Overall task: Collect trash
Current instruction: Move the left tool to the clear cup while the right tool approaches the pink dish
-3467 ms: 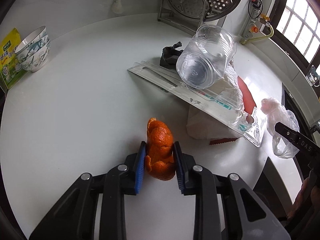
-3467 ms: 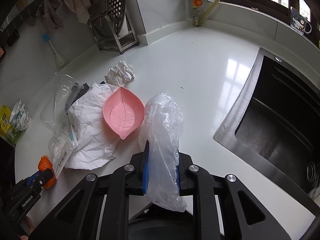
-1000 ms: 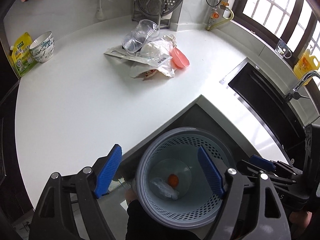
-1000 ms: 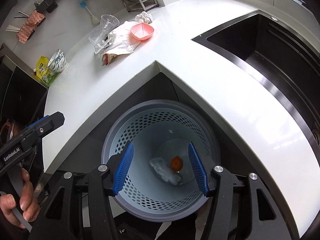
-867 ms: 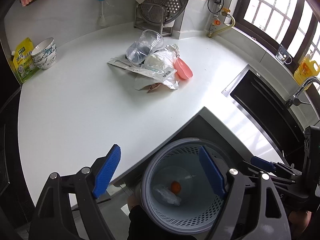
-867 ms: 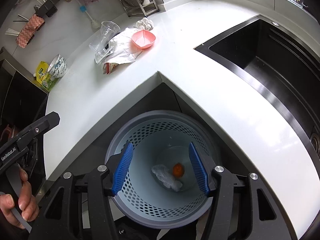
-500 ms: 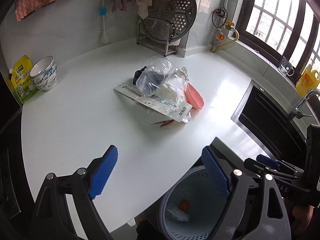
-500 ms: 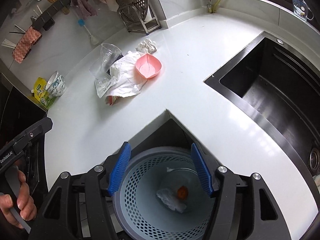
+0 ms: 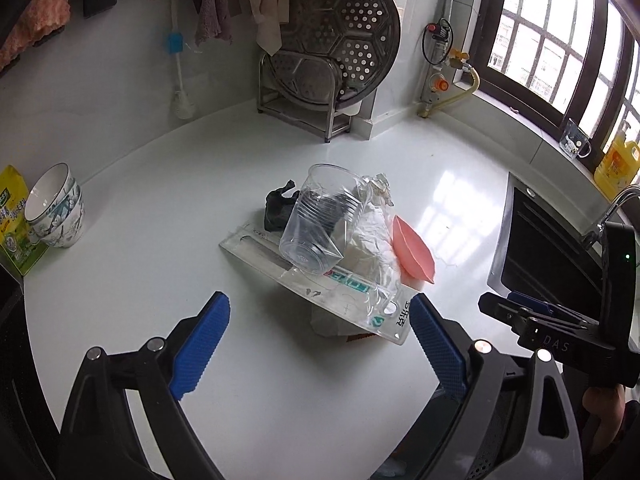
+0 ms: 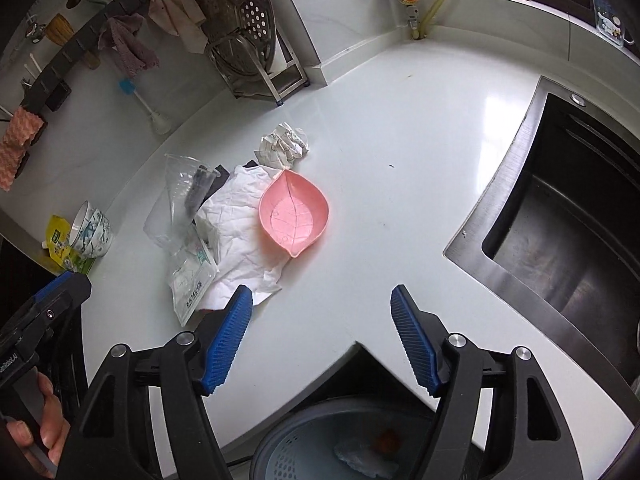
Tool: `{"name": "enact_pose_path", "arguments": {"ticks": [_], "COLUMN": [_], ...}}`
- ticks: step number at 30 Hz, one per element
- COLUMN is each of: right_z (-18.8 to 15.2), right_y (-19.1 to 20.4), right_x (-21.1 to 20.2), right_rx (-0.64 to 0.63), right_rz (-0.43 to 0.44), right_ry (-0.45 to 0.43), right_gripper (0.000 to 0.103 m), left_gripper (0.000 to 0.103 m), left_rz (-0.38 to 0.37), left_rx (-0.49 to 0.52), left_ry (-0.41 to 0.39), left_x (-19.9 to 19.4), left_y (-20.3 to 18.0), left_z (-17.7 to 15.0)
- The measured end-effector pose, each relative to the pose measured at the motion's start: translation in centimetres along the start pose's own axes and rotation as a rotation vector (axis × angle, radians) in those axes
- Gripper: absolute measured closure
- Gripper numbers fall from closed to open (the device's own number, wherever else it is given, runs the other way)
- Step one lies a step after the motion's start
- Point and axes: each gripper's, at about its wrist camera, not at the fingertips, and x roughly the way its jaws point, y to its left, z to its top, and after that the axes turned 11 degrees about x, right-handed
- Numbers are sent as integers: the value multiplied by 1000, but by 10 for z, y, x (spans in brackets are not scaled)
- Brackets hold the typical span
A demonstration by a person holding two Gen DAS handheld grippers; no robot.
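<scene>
A pile of trash lies mid-counter: a clear plastic cup (image 9: 316,220) (image 10: 176,204) on its side, a clear blister pack (image 9: 332,284) (image 10: 192,280), crumpled white paper (image 9: 372,240) (image 10: 240,220) and a paper ball (image 10: 284,146). A pink leaf-shaped dish (image 9: 414,256) (image 10: 294,212) rests against the paper. My left gripper (image 9: 319,298) hovers before the pile, jaws opening, nothing between them. My right gripper (image 10: 320,292) is over the counter's inner corner, jaws also opening and empty. Below it the grey perforated basket (image 10: 304,440) holds an orange peel (image 10: 388,440) and a plastic bag (image 10: 360,460).
Stacked bowls (image 9: 56,216) and a yellow packet (image 9: 12,224) stand at the left edge. A steamer rack (image 9: 332,52) stands at the back wall. The dark sink (image 10: 560,232) lies to the right, with a yellow oil bottle (image 9: 618,168) on the sill.
The peel and bag, held earlier, now lie in the basket. Both grippers moved from above the basket forward over the counter toward the pile, and their jaws spread wider.
</scene>
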Motion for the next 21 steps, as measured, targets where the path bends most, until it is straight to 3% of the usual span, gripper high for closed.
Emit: {"name": "enact_pose_path", "arguments": {"ticks": [21], "right_z": [40], "right_y": [23], "right_x": [76], "right_rx": [68], "right_rz": [25], "right_ry": [50], "right_gripper": [27], "left_gripper": [13], "left_rz": [-107], "left_rx": [107], "left_ry": [34], "left_x": [62], "left_y": [23], "left_z": [34]}}
